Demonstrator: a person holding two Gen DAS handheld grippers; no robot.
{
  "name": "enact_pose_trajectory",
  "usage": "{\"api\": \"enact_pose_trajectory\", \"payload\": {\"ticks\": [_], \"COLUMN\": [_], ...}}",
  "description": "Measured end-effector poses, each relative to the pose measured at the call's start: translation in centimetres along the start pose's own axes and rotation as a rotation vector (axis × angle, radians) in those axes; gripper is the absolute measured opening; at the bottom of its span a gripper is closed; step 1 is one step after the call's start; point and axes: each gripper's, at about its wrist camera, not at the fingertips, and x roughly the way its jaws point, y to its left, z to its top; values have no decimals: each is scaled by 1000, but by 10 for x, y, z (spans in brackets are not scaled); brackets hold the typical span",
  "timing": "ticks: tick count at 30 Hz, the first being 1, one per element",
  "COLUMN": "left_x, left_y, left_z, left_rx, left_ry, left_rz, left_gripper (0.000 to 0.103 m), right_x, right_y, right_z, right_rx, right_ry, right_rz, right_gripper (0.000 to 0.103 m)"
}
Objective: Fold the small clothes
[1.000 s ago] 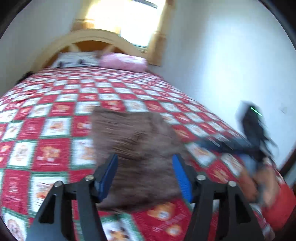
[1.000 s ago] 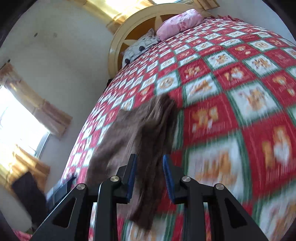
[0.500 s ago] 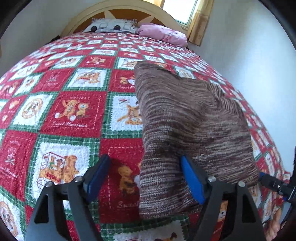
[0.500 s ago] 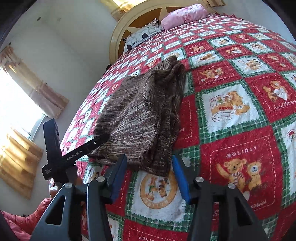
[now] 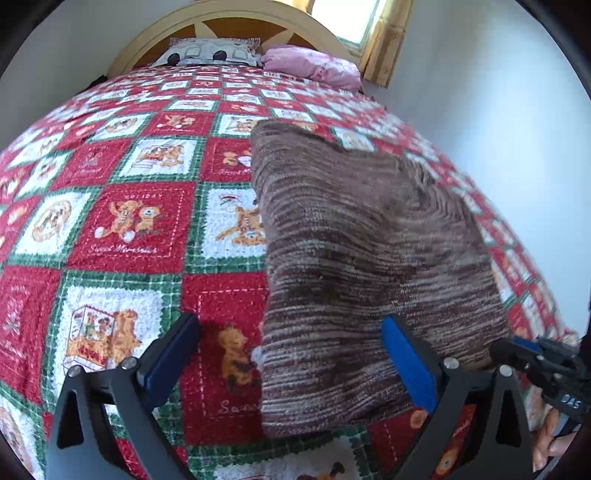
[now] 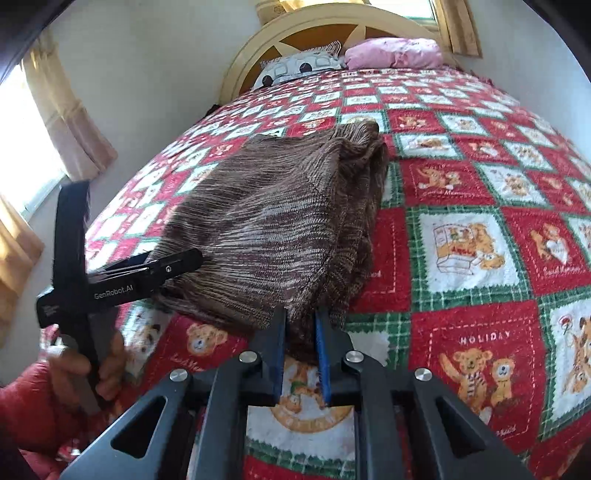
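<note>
A bed is spread with a quilt (image 5: 122, 221) patterned in red, white and green squares printed with teddy bears. An arched, cream-coloured wooden headboard (image 6: 332, 26) with an orange sunburst panel is set at the far end. Two pillows are laid against it: a white one with dark spots (image 5: 210, 53) and a pink one (image 5: 314, 68) beside it. Pale walls (image 5: 480, 92) are seen around the bed. Daylight is admitted through a window (image 5: 347, 18) framed by yellow curtains (image 5: 388, 40); another curtained window (image 6: 22, 147) is seen on the side wall.
</note>
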Motion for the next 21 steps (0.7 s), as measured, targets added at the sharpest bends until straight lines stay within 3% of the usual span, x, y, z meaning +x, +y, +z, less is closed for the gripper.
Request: {"api": "enact_pose_trajectory", "payload": {"ticks": [6,11,15,19,21], "left_x": [-8,-1,-1,-1,0], "left_y": [31,10,10,15,12], "left_z": [-1,0,1,1,1], "left_rx": [-167,-69,-58,-89,-75], "left_ry": [-49,-19,-17,-29,-26], "left_rz": [-142,-41,-34,-51,-33], "left_gripper": [101,103,103,103,103], "right_x": [-8,-6,-14,-42,-50], "right_y": [-11,-15,-18,-17,-5], "right_z": [-3,-12,-7,13,35], "right_rx": [-1,-5,13,21,-6], "right_ry": [23,41,44,-92,-182], "right_rz": [-14,-13,13,-68,-59], "right_gripper": [10,10,11,14,14]}}
